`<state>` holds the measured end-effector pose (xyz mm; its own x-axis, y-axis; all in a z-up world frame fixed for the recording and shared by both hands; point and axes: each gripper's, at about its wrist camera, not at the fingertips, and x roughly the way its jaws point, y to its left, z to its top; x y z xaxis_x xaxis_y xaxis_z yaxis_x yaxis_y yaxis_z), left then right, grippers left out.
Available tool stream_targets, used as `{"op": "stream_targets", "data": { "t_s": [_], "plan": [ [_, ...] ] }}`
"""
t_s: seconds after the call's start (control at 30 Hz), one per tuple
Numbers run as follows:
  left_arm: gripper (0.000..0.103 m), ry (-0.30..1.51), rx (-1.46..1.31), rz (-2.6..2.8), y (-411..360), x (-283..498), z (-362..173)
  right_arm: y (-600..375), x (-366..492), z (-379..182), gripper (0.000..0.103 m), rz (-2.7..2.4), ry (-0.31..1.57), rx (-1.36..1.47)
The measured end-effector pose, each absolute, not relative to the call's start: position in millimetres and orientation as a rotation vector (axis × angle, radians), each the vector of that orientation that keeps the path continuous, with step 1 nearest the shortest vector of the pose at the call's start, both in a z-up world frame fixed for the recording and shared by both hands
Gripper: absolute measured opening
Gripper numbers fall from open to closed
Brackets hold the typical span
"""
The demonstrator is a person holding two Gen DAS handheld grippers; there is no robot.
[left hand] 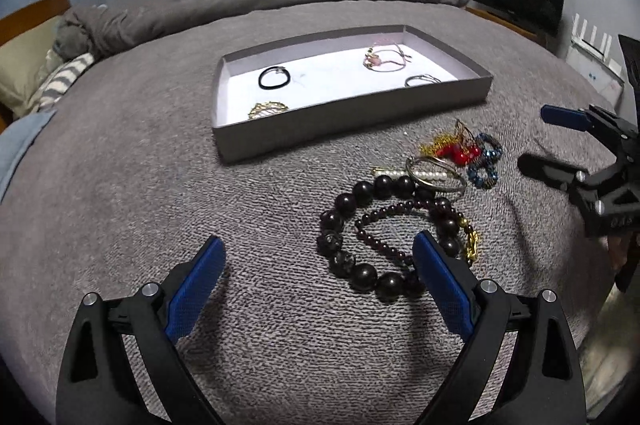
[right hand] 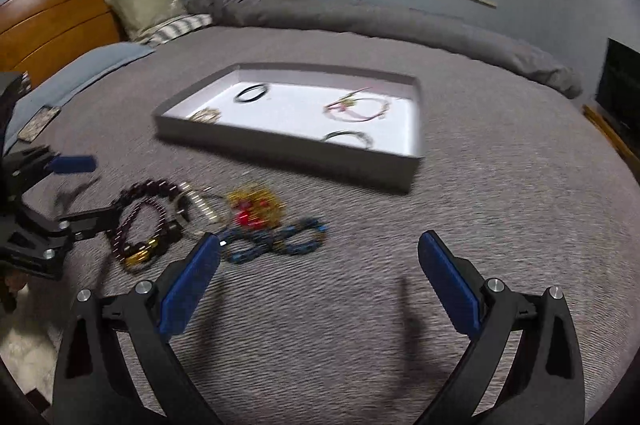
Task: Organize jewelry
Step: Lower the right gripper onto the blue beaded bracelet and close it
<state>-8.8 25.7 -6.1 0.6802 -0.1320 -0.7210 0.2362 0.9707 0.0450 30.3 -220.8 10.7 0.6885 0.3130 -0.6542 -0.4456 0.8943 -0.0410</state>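
- Jewelry is split between two places: four pieces lie in the grey tray [left hand: 352, 123], the rest sit in a loose pile on the grey bedspread [left hand: 160, 205] at the tray's near side, toward 4 o'clock from it in the left wrist view.
- In the tray: a black hair tie [left hand: 274, 77] at its 10 o'clock corner, a gold chain bracelet [left hand: 267, 109] at 8 o'clock, a pink cord bracelet [left hand: 385, 59] at 1 o'clock, a thin silver bangle [left hand: 422, 80] at 4 o'clock, all well apart.
- Largest piece in the pile is the big dark bead bracelet [left hand: 362, 275], lying flat; a smaller garnet-coloured bead strand [left hand: 384, 221] lies inside its loop, with a gold clasp bit [left hand: 472, 245] at its 3 o'clock edge.
- Beyond it, toward 1 o'clock: a metal bangle [left hand: 436, 177] lying over a pearl bar [left hand: 424, 173], then a red and gold tangle [left hand: 452, 149] and a blue beaded loop [left hand: 486, 161].
- Left gripper [left hand: 318, 257] is spread wide and holds nothing; its right finger [left hand: 440, 281] overlaps the big bracelet's near right edge, so the loop lies just ahead toward 1 o'clock.
- Right gripper [right hand: 320, 257] also stands wide apart and empty; the blue loop sits just past its left finger, at 11 o'clock, with its long axis running side to side. That view is blurred.
- Judgement: the left is nearer the bead bracelets, the right nearer the blue loop; either must shift sideways to centre its piece before closing.
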Motion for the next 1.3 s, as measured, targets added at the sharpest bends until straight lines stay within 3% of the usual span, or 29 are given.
{"op": "stream_targets", "data": {
  "t_s": [0.27,0.4,0.5,0.77,1.0,1.13,1.3],
  "plan": [
    [0.096,0.809,0.129,-0.214,29.8,-3.6,-7.9,-208.1,29.5,0.1,0.057,0.455,0.717,-0.236],
    [0.096,0.812,0.119,-0.223,30.9,-2.3,-8.5,-210.1,32.9,-0.8,0.054,0.458,0.729,-0.207],
    [0.096,0.811,0.112,-0.222,31.6,-1.3,-8.6,-208.6,36.7,-2.2,0.041,0.448,0.729,-0.215],
    [0.096,0.814,0.081,-0.210,35.2,1.9,-9.0,-199.7,40.3,-9.6,0.039,0.454,0.736,-0.250],
    [0.096,0.798,0.096,-0.210,35.6,0.0,-7.4,-195.4,38.3,-10.9,0.015,0.451,0.739,-0.269],
    [0.096,0.798,0.092,-0.214,36.1,0.0,-7.0,-196.0,34.3,-7.8,0.008,0.451,0.724,-0.271],
    [0.096,0.791,0.099,-0.212,35.4,-1.3,-6.6,-200.9,34.5,-2.7,0.007,0.457,0.718,-0.241]
  ]
}}
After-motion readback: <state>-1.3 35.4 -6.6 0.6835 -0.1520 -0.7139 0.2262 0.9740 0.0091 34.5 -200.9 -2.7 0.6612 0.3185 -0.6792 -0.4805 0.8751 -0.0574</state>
